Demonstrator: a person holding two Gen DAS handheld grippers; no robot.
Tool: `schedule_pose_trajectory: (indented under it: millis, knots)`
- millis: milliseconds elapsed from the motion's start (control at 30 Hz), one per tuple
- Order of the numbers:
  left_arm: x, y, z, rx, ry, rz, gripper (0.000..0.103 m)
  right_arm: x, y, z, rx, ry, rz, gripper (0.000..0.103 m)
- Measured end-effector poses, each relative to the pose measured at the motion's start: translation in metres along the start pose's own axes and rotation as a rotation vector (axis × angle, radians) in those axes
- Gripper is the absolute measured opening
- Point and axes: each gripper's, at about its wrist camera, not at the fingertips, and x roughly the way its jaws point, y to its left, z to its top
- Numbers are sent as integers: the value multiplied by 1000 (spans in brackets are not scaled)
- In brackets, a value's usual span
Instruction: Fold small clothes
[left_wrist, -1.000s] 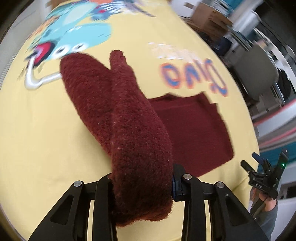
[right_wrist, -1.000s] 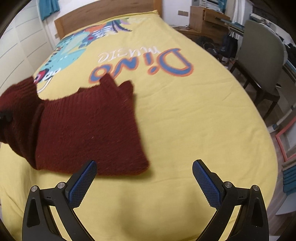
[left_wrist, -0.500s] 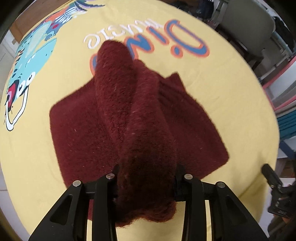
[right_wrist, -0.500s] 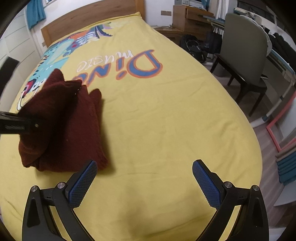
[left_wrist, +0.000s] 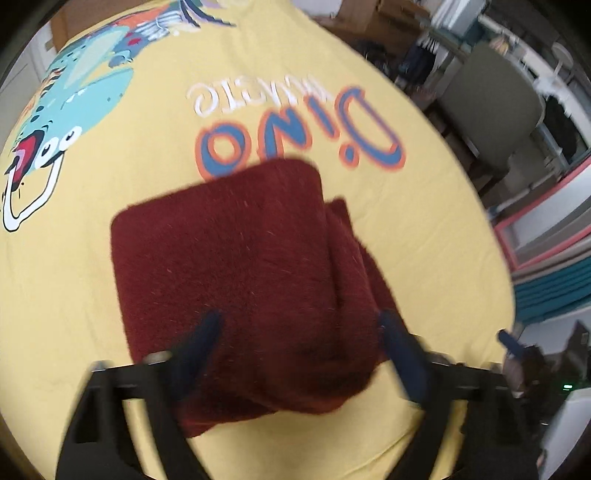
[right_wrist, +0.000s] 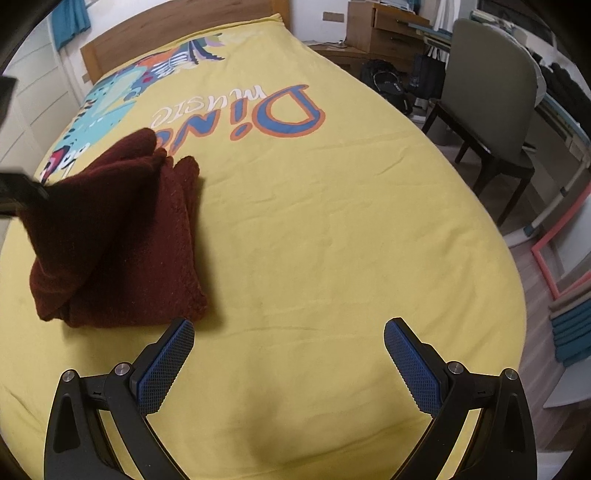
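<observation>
A dark red knitted garment (left_wrist: 240, 266) lies folded in a thick square on the yellow bedspread (left_wrist: 110, 155). My left gripper (left_wrist: 299, 332) is open just above its near edge, fingers spread either side of the cloth, the view blurred by motion. In the right wrist view the same garment (right_wrist: 122, 236) lies at the left, its near left part still peaked up beside the left gripper's dark finger (right_wrist: 18, 184). My right gripper (right_wrist: 288, 343) is open and empty over bare bedspread (right_wrist: 332, 240), to the right of the garment.
The bedspread carries a "Dino" print (right_wrist: 273, 114) and a dinosaur picture (left_wrist: 74, 96). A wooden headboard (right_wrist: 177, 33) is at the far end. A grey chair (right_wrist: 487, 110), a desk and bags stand off the bed's right side.
My left gripper carried the gripped fold across the garment, laid it down and opened. The garment went from spread out to a compact folded square. My right gripper stayed open.
</observation>
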Motion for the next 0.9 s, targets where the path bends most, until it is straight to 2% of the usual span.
schedule_pose_trajectory:
  millis: [167, 300, 500, 600, 700, 800, 900]
  knots:
    - [-36, 32, 5, -29, -65, 32, 102, -7, 8, 10, -12, -17, 24, 103]
    - [-46, 58, -8, -42, -50, 110, 102, -18, 22, 30, -40, -40, 52, 103]
    - [-28, 100, -44, -70, 6, 194, 102, -29, 64, 76, -119, -20, 110, 103]
    - [-23, 118, -61, -89, 32, 231, 102, -27, 96, 101, -178, 16, 145, 103]
    - [-20, 132, -73, -112, 45, 257, 102, -16, 130, 122, -207, 86, 221, 102]
    - [-22, 145, -82, -150, 47, 258, 102, 1, 154, 130, -215, 159, 261, 96]
    - [-23, 154, -90, -165, 54, 251, 102, 23, 173, 131, -223, 238, 284, 85]
